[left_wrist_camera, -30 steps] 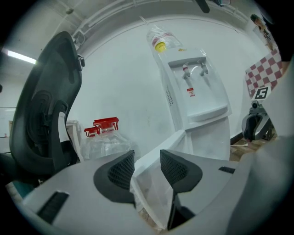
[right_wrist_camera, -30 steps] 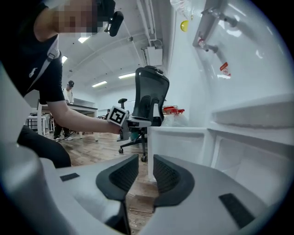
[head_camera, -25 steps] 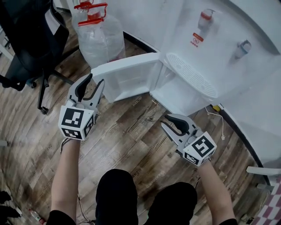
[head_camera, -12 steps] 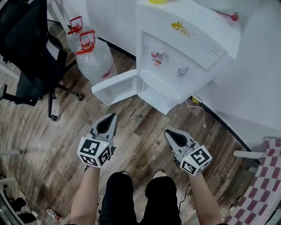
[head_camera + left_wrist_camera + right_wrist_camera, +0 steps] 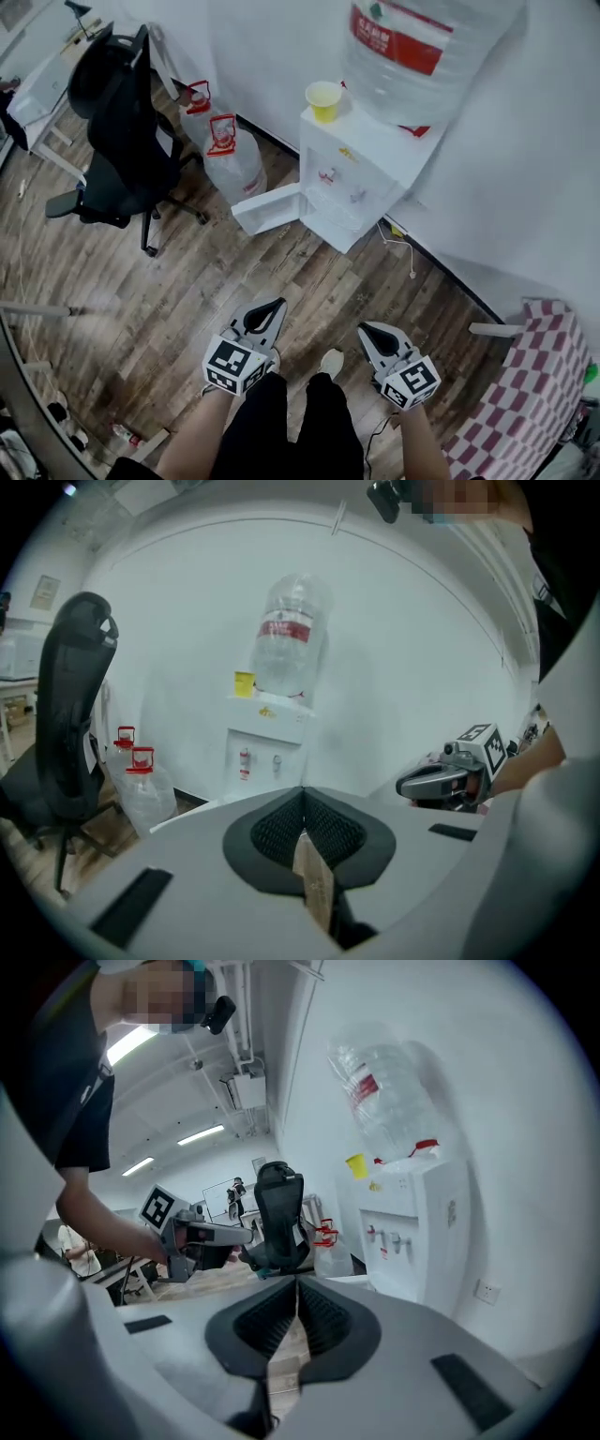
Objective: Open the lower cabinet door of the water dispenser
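The white water dispenser point(image 5: 349, 180) stands against the wall with a large bottle point(image 5: 422, 42) on top and a yellow cup point(image 5: 323, 99) beside it. Its lower cabinet door point(image 5: 267, 208) stands swung open to the left. My left gripper point(image 5: 275, 309) and right gripper point(image 5: 367, 331) hang side by side well in front of it, above the wood floor, both shut and empty. In the left gripper view the dispenser point(image 5: 265, 754) is far ahead past the shut jaws, and the right gripper point(image 5: 439, 782) shows at the right. The right gripper view shows the dispenser point(image 5: 410, 1234) at the right.
A black office chair point(image 5: 127, 122) stands left of the dispenser. Two empty water jugs point(image 5: 231, 157) with red caps sit between chair and dispenser. A red-and-white checkered cloth point(image 5: 525, 394) lies at the right. A cable point(image 5: 401, 246) trails from the wall.
Both grippers have risen and drawn back from the dispenser, and their jaws have gone from open to shut. The view now takes in the whole dispenser; the door stays open.
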`<act>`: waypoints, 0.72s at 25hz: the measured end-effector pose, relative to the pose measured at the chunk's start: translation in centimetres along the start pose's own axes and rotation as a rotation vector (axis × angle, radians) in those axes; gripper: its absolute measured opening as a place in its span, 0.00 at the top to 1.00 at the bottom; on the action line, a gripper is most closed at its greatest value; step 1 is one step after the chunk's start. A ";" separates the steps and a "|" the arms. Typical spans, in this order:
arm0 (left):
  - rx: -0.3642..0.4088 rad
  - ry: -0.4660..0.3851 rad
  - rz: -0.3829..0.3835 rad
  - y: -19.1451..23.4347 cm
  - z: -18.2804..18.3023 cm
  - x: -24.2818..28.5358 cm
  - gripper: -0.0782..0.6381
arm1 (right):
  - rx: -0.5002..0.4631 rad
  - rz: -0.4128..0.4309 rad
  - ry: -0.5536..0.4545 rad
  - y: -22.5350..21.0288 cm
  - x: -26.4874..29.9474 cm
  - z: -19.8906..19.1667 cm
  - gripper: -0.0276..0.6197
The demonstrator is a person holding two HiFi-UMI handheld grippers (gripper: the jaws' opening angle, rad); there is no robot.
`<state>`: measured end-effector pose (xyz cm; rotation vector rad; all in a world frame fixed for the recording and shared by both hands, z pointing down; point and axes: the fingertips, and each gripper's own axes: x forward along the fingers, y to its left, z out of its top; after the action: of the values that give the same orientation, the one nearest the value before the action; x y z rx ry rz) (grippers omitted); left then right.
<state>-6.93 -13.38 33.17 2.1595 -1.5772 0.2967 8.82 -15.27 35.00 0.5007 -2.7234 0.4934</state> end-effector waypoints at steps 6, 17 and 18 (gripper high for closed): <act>-0.009 -0.008 -0.033 -3.3 4.8 -6.9 0.87 | 0.118 -0.102 -0.085 4.5 -6.3 5.8 0.92; 0.021 -0.040 -0.219 -5.3 7.4 -13.7 0.87 | 0.168 -0.320 -0.183 11.5 -12.4 9.4 0.92; 0.020 -0.035 -0.225 -5.2 6.9 -14.0 0.87 | 0.172 -0.327 -0.189 12.3 -12.7 9.3 0.92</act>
<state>-7.19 -3.52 19.98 2.3422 -1.3377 0.2047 12.90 -4.54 18.60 1.0650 -2.7063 0.6197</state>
